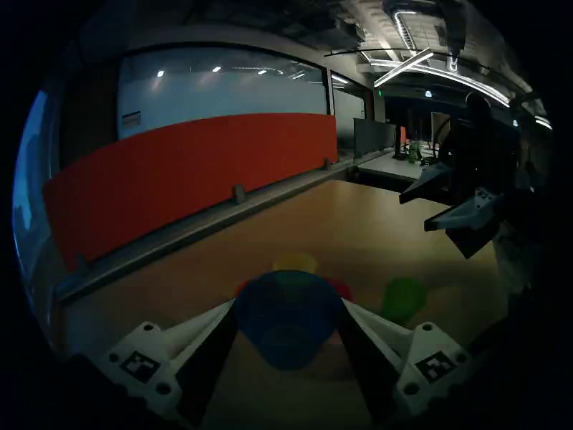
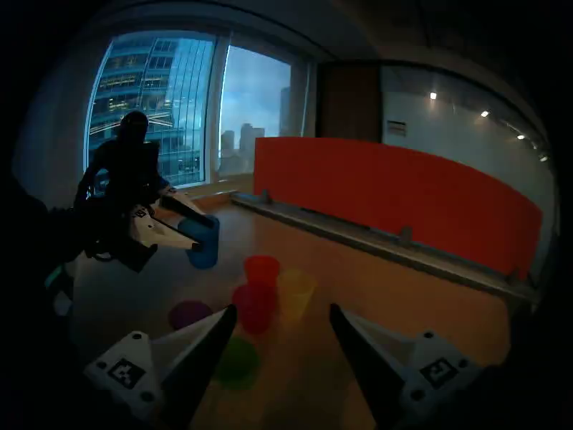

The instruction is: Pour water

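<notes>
My left gripper (image 1: pixel 288 308) is shut on a blue cup (image 1: pixel 286 330), which hangs above the wooden table (image 1: pixel 358 229). In the right gripper view the same blue cup (image 2: pixel 204 256) sits between the left gripper's (image 2: pixel 204 235) fingers, off to the left. My right gripper (image 2: pixel 283 315) is open with nothing between its fingers. It hovers over a group of cups: two red cups (image 2: pixel 261 269) (image 2: pixel 254 307), a yellow cup (image 2: pixel 295 290), a purple cup (image 2: pixel 188 313) and a green cup (image 2: pixel 236 362). The right gripper (image 1: pixel 415 213) also appears at the right of the left gripper view.
An orange divider panel (image 2: pixel 401 193) on a grey rail runs along the table's far side. The person (image 2: pixel 129 172) holding the grippers is a dark outline against tall windows. More desks (image 1: pixel 401 161) stand farther back. The room is dim.
</notes>
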Demonstrator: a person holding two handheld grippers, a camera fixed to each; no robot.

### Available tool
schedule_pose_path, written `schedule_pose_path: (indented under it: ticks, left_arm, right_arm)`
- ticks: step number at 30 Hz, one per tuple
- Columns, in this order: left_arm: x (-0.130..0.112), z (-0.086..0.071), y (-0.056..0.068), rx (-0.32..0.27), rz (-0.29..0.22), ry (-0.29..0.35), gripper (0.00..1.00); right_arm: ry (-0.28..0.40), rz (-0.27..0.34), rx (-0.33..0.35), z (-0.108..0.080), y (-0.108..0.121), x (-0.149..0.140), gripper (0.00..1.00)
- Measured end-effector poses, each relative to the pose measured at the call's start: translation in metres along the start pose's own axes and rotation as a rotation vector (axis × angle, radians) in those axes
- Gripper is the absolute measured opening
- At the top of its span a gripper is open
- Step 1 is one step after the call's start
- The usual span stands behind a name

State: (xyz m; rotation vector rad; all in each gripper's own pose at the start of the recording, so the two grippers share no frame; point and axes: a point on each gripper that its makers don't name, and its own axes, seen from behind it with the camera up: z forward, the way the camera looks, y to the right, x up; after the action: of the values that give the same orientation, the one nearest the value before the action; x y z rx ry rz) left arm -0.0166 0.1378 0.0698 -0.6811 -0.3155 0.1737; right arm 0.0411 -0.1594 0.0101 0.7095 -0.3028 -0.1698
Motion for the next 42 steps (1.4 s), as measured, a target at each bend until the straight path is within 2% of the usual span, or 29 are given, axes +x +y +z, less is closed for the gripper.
schedule_pose_path:
  ticks: [6,12,21,27,42]
  left_arm:
    - [0.024,-0.011,-0.004,0.033,-0.003,0.063,0.88]
    - [0.044,-0.021,-0.01,0.055,-0.027,0.111,0.88]
    - [0.06,-0.035,-0.014,0.089,-0.021,0.159,0.88]
    - [0.073,-0.044,-0.014,0.094,-0.032,0.197,0.87]
    - [0.1,-0.062,-0.014,0.118,-0.025,0.273,0.88]
  right_arm:
    - [-0.005,0.004,0.011,0.001,-0.006,-0.004,1.0]
    - [-0.017,-0.004,0.026,0.002,-0.012,-0.009,1.0]
    - [-0.046,-0.014,0.047,0.006,-0.022,-0.023,1.0]
    - [-0.075,-0.025,0.064,0.006,-0.029,-0.036,1.0]
    - [-0.149,-0.044,0.096,0.005,-0.041,-0.068,1.0]
